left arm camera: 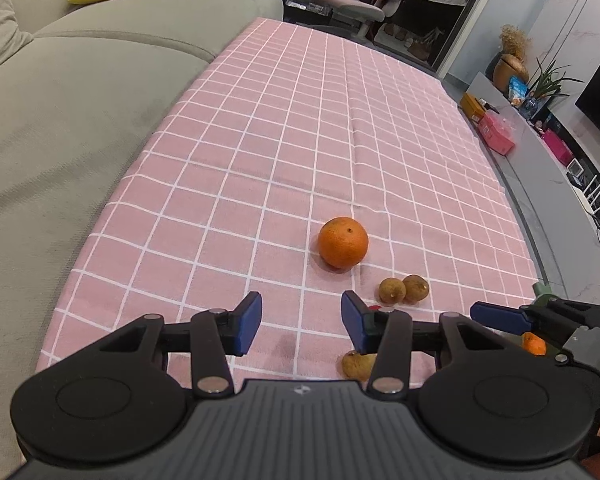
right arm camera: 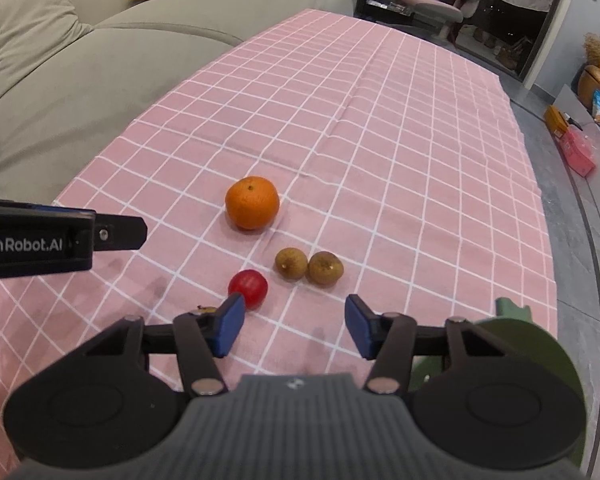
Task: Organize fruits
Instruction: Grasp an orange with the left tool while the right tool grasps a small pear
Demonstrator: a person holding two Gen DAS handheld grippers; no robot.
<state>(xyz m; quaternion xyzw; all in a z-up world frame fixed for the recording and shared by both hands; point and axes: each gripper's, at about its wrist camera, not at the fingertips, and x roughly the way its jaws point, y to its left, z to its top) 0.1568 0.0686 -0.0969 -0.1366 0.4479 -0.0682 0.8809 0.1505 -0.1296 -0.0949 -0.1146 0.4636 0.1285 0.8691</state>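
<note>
Both grippers' fingers (right arm camera: 231,326) stand apart, gripping nothing, beside a green container (right arm camera: 540,344) (contents hidden).

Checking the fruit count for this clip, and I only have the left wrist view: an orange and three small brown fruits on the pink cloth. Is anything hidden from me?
Observer: Yes. A small red fruit lies on the pink cloth, nearer than the orange.
Operator: Is the right gripper holding anything?
Observer: No. The right gripper is open, with only bare cloth between its fingers.
Operator: And that green bit at my right edge?
Observer: It is a rounded green item, partly hidden behind the right gripper; I cannot tell what it is.
</note>
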